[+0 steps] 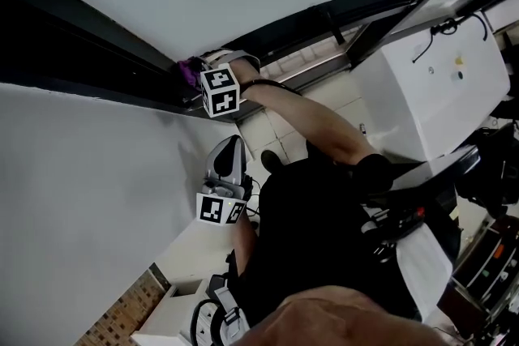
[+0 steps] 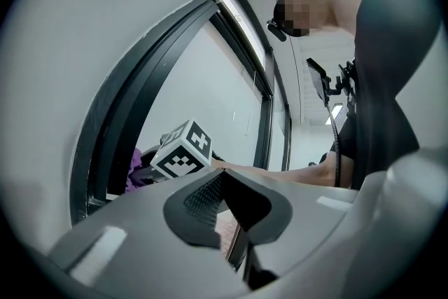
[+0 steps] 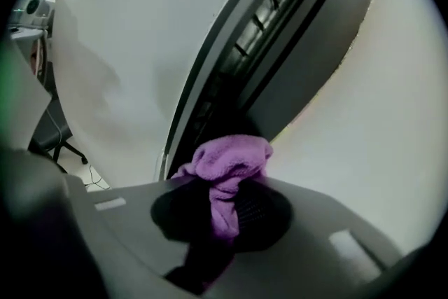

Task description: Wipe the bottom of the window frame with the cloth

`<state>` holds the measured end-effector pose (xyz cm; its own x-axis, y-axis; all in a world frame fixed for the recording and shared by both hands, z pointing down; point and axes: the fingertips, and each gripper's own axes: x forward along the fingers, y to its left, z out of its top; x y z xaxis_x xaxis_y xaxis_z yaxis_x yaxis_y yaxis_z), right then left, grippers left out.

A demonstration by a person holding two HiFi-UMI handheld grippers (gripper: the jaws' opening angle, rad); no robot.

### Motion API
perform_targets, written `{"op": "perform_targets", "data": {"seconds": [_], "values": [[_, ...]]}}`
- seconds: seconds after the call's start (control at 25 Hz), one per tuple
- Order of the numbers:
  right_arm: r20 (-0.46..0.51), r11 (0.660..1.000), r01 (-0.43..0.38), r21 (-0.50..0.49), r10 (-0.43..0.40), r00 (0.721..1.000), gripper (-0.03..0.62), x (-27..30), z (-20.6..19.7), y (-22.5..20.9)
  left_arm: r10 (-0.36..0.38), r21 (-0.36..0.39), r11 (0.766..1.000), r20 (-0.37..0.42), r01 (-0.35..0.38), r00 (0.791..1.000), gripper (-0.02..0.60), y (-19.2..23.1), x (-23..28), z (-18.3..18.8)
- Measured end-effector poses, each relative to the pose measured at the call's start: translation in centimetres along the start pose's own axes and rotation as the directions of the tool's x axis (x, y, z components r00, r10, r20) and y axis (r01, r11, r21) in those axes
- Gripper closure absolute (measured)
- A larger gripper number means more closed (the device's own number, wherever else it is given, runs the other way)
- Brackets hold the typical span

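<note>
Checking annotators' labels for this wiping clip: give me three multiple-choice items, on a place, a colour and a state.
1. Where is the cloth?
A. On the floor.
B. Between the right gripper's jaws, by the dark window frame.
C. In the left gripper.
2. What colour is the cloth?
A. Purple.
B. Yellow.
C. White.
3. The left gripper's jaws are:
A. clamped on a sponge.
B. wide apart.
C. together, empty.
Answers: B, pinched there in the right gripper view; A, purple in both gripper views; C, its pads meet, nothing between.
</note>
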<state>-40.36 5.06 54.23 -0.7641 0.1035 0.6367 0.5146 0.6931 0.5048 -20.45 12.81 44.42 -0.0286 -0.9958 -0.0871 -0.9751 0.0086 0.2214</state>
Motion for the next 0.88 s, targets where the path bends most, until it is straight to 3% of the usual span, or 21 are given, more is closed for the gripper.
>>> {"op": "perform_targets", "data": {"seconds": [0.24,0.36,0.44,0.56,0.64,0.76,0.88], "values": [[-0.137,0.981,0.095,0.172,-0.071,0.988,0.530,-1.7,-3.4,-1.6,0.007,0.003,1.000,-0.007,-0.007,1.000,0.581,0.3,-0.3,0.0],[-0.042,0.995,0.059,0.079,-0.056,0.998,0.528,-1.5,-0.2,-0.6,0.021,-0.005,1.000,-0.009,-0.021,1.000,0.581,0.5,-0.7,0.4],[-0.028,0.998,0.055,0.025,-0.054,0.998,0.528,-0.3,0.8,-0.6,0.027,-0.008,1.000,-0.010,-0.027,1.000,0.581,0.3,-0.6,0.5],[-0.058,0.995,0.029,0.099,-0.024,0.998,0.530,-0.4,-0.4,-0.7,0.027,-0.012,1.000,-0.018,-0.027,0.999,0.581,0.2,-0.6,0.3],[-0.102,0.987,0.062,0.147,-0.047,0.994,0.530,-1.6,-2.7,-1.3,0.027,-0.006,1.000,-0.020,-0.027,0.999,0.581,0.4,-0.7,0.3],[-0.241,0.942,0.195,0.274,-0.129,0.962,0.531,-5.8,-10.4,-3.3,0.024,0.006,1.000,-0.015,-0.024,1.000,0.581,0.9,-0.7,0.2],[-0.400,0.915,0.311,0.256,-0.193,0.896,0.530,-9.5,-15.3,-5.1,0.019,0.001,1.000,-0.017,-0.019,1.000,0.581,1.2,-0.3,0.1]]}}
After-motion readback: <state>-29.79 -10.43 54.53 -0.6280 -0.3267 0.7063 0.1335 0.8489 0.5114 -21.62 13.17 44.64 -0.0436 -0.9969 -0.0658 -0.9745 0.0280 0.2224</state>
